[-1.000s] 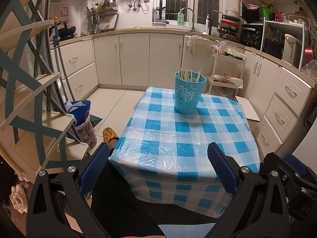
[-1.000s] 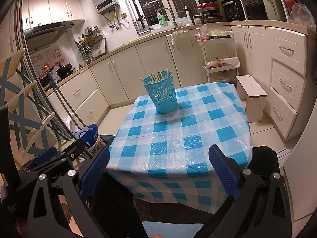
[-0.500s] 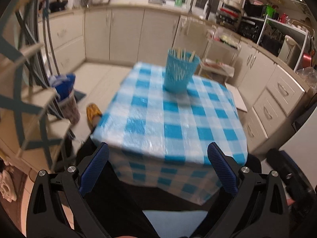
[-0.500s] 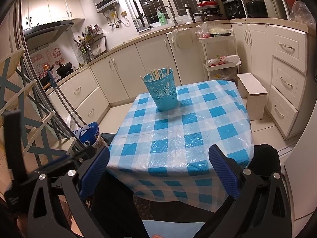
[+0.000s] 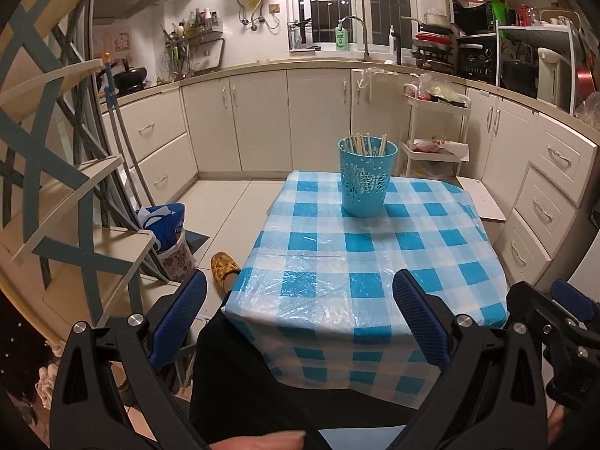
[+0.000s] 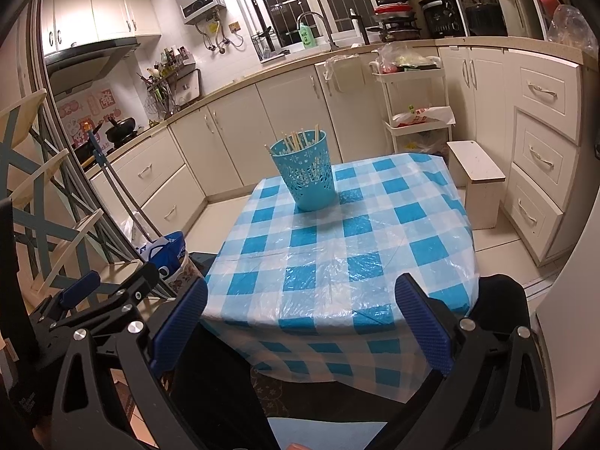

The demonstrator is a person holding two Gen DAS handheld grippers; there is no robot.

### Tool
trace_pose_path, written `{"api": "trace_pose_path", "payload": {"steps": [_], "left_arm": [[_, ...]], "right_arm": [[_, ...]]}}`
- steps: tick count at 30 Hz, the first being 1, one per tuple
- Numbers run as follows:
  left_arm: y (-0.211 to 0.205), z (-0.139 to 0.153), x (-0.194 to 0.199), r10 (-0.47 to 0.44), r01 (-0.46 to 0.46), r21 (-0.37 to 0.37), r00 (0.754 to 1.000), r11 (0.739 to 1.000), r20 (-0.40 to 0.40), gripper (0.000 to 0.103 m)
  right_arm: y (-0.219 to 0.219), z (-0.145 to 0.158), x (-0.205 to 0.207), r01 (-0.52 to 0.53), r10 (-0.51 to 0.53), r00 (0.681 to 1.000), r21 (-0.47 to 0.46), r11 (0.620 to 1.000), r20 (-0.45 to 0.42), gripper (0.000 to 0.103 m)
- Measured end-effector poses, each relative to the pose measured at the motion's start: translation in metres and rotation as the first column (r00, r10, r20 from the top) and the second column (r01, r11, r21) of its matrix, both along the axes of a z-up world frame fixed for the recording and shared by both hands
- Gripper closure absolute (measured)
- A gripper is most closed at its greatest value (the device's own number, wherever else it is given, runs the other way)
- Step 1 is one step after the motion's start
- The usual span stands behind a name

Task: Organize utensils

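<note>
chopsticks [image 5: 365, 145] standing roughly upright in blue holder [image 5: 366, 177], checked table [image 5: 375, 262]

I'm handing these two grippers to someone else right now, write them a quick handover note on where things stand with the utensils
Left gripper: open, empty, held back from the near edge of the table.
Right gripper: open, empty, also short of the near edge.
Things: the blue holder stands upright toward the far side of the checked tablecloth, with the chopsticks standing in it.
Done: every utensil in view is in the holder; none lies loose on the cloth.
Left: nothing visible to collect. Check outside these views before stopping.
</note>
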State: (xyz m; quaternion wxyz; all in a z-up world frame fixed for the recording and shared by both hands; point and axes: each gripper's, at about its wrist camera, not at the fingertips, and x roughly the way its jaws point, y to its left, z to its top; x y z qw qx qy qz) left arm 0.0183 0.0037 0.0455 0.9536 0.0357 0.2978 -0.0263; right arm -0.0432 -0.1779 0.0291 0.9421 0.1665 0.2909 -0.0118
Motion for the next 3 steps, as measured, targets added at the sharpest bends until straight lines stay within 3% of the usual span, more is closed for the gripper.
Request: {"api": "trace_pose_path", "payload": {"steps": [3], "left_arm": [[-0.0005,-0.0011,0.0026,0.003,-0.003,-0.001,1.000,1.000,-0.010,0.008]], "right_arm": [[-0.0002,0.0005,-0.0002,-0.003,0.003,1.000,-0.002,1.000,-0.001,0.007]]}}
